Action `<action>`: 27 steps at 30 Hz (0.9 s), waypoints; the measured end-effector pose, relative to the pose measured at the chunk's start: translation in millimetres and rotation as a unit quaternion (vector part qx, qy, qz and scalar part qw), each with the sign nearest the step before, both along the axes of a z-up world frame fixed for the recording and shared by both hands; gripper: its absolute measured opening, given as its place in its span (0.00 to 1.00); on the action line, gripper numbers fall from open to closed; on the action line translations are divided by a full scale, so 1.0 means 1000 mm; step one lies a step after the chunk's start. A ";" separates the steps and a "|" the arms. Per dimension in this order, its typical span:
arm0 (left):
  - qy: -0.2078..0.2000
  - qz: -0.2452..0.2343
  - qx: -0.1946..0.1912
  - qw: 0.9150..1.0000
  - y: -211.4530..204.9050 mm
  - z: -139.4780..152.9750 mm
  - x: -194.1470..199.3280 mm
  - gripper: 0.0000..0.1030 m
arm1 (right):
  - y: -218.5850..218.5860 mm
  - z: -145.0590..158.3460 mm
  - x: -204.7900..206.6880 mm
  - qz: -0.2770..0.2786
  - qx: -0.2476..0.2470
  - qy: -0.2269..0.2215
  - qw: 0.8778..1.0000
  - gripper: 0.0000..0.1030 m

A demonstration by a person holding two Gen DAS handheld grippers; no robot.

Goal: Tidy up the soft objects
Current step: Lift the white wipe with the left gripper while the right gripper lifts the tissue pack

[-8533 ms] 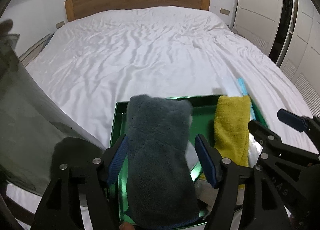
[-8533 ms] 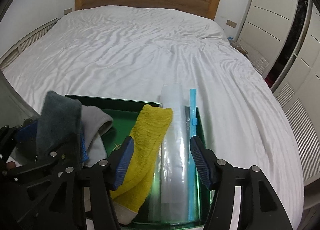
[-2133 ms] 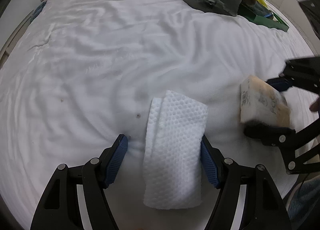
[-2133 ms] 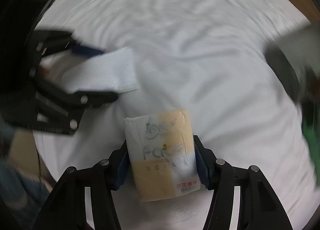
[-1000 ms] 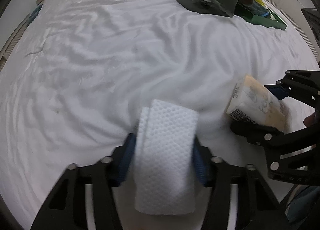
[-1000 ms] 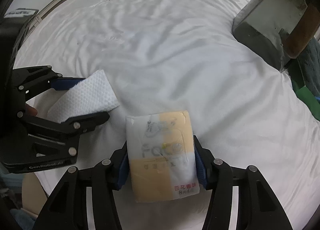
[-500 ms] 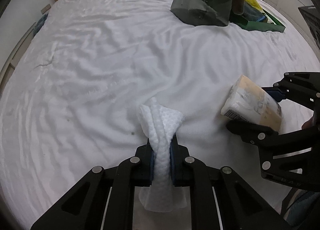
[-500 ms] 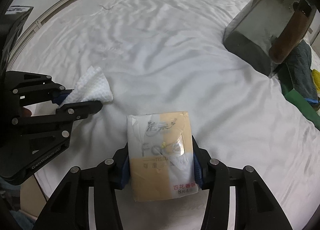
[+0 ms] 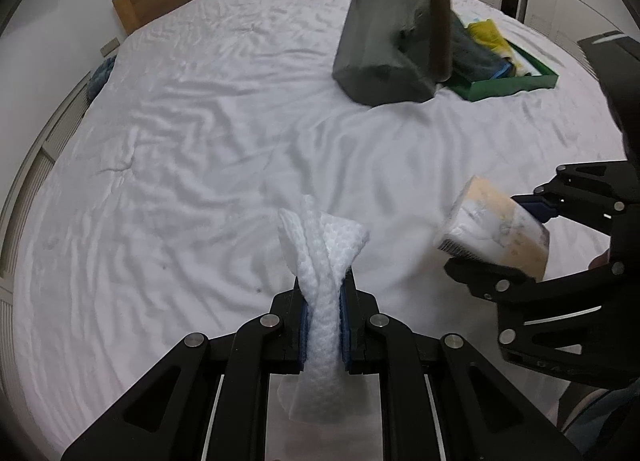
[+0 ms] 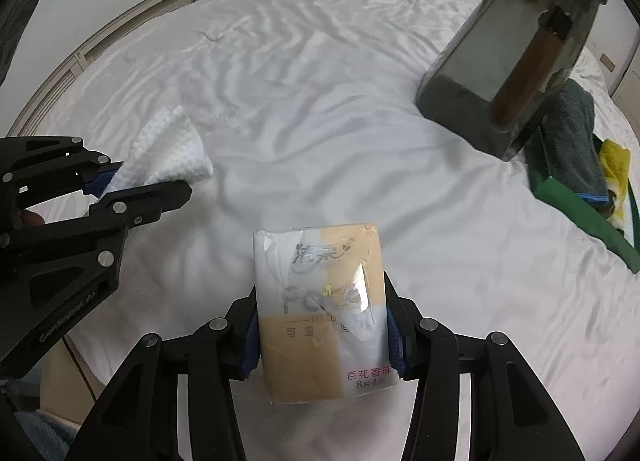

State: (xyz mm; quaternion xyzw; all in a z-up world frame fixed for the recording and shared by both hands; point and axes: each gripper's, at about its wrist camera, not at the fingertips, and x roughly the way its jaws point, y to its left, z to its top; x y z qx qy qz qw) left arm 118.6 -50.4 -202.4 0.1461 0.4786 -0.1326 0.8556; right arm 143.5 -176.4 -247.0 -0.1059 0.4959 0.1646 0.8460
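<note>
You had both pickups done: left gripper (image 9: 323,325) clenched on the white cloth (image 9: 320,261), right gripper (image 10: 320,335) clamping the tissue pack (image 10: 320,313), both above the bed (image 9: 180,165). Still left: carrying them to the green tray (image 9: 516,83), far off, already holding towels.

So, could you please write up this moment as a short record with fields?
surface: white bed
left gripper: shut on the white cloth, which is bunched between the pads
right gripper: shut on the tissue pack, held by its sides
bag: dark, upright on the bed
tray: green, just behind the bag, holding a grey towel and a yellow towel
</note>
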 end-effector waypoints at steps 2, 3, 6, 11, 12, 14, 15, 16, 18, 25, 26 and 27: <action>-0.003 -0.003 -0.002 1.000 -0.004 0.003 0.000 0.10 | -0.004 0.004 -0.003 -0.001 0.000 -0.003 1.000 0.47; -0.004 -0.004 -0.003 1.000 -0.006 0.004 0.000 0.10 | -0.007 0.006 -0.005 -0.002 0.001 -0.005 1.000 0.47; -0.007 -0.007 -0.004 1.000 -0.011 0.008 -0.003 0.10 | -0.014 0.012 -0.010 -0.006 0.005 -0.009 1.000 0.47; -0.011 -0.013 -0.004 1.000 -0.022 0.013 -0.005 0.10 | -0.030 0.021 -0.018 -0.015 0.011 -0.019 1.000 0.47; -0.011 -0.016 -0.004 1.000 -0.024 0.014 -0.005 0.10 | -0.034 0.023 -0.019 -0.017 0.011 -0.020 1.000 0.47; -0.012 -0.020 -0.002 1.000 -0.029 0.015 -0.005 0.10 | -0.041 0.026 -0.021 -0.022 0.012 -0.023 0.999 0.47; -0.012 -0.022 -0.002 1.000 -0.032 0.016 -0.005 0.10 | -0.045 0.028 -0.022 -0.024 0.014 -0.024 0.999 0.47; -0.012 -0.025 -0.002 1.000 -0.035 0.016 -0.005 0.10 | -0.049 0.030 -0.023 -0.027 0.014 -0.025 0.999 0.47; -0.013 -0.028 0.000 1.000 -0.041 0.017 -0.005 0.10 | -0.057 0.032 -0.024 -0.033 0.016 -0.027 0.999 0.47; -0.014 -0.045 0.004 0.999 -0.060 0.021 -0.005 0.10 | -0.078 0.042 -0.031 -0.052 0.023 -0.035 0.998 0.47; -0.014 -0.047 0.004 0.999 -0.063 0.021 -0.005 0.10 | -0.080 0.043 -0.031 -0.054 0.023 -0.035 0.998 0.47; -0.014 -0.049 0.004 0.999 -0.066 0.021 -0.005 0.10 | -0.083 0.044 -0.032 -0.057 0.024 -0.037 0.997 0.47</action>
